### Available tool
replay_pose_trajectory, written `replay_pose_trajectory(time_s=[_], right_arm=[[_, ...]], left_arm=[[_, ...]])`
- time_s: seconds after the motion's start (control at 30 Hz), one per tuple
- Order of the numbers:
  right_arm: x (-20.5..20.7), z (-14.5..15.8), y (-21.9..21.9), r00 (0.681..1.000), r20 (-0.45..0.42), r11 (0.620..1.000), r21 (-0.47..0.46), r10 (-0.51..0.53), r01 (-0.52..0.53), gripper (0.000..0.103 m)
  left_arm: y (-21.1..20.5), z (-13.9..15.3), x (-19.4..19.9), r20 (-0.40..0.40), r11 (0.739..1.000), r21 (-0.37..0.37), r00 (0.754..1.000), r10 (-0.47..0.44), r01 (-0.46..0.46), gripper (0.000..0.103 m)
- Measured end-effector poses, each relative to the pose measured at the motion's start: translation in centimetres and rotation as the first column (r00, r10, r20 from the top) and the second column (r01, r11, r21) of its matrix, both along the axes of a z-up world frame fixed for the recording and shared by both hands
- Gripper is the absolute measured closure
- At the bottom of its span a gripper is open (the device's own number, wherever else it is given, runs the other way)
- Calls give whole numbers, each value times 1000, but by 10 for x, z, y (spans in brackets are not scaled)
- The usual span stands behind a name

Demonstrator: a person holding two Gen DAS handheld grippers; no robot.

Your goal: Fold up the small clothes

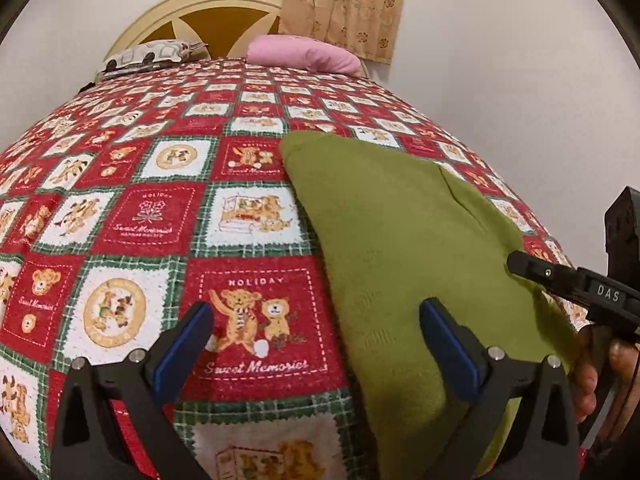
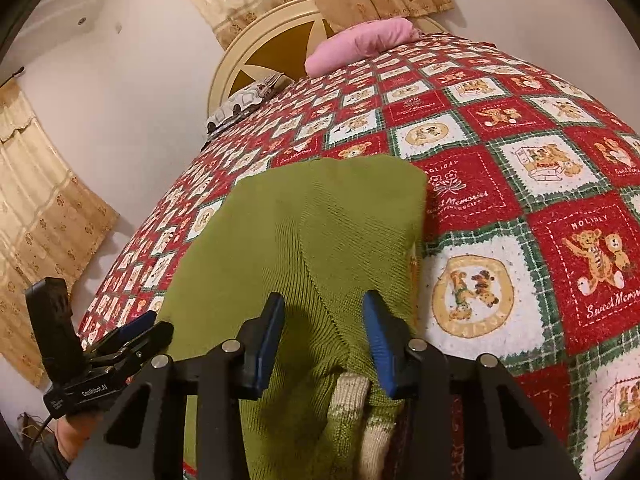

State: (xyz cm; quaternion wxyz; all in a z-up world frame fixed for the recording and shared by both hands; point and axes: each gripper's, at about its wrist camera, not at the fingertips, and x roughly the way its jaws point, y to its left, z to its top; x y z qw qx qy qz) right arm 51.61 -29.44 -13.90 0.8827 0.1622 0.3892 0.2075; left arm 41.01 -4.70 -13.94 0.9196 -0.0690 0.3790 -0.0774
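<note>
The knitted garment (image 2: 304, 240) was olive green all over, with cream ribbed bands (image 2: 352, 400) striped in green at its near end. The bedspread (image 1: 160, 216) under it was a patchwork of red and white squares framed in green plaid, printed with tan teddy bears and white lettering. One pillow (image 1: 308, 54) was plain pink; the other (image 1: 152, 54) was white with a dark cartoon print. The headboard (image 2: 276, 52) was cream over brown. The curtain (image 1: 344, 8) was beige with darker flower motifs. Each hand-held gripper (image 2: 322, 340) was black with blue pads (image 2: 376, 340).
</note>
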Motion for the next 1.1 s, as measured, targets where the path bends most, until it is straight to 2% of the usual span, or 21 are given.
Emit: replay_pose_trajectory(time_s=[0.2,0.37,0.47,0.67,0.87,1.1], right_arm=[[-3,13,9,1000,-2,997,-78,17,-17,60],[-13,28,-5,999,36,999,-30,-19,20,54],[-14,34,-14,997,59,998,-41,-53,55,47],[10,16,-41,995,-41,995,34,-95,96,46],[34,-2,-46,990,-130,995,75,-61,71,46],[69,-14,-33,983,-185,994,111,2,19,46]], left_arm=[[-2,1,-1,3,1000,19,1000,-3,3,0],[-6,7,-5,6,999,17,1000,-28,28,0],[-11,10,-11,5,998,0,998,-57,57,0],[-24,3,-8,-29,994,6,993,-110,110,0],[-22,-13,2,-92,988,-67,985,-144,138,0],[-23,-14,1,-95,986,-82,983,-155,147,0]])
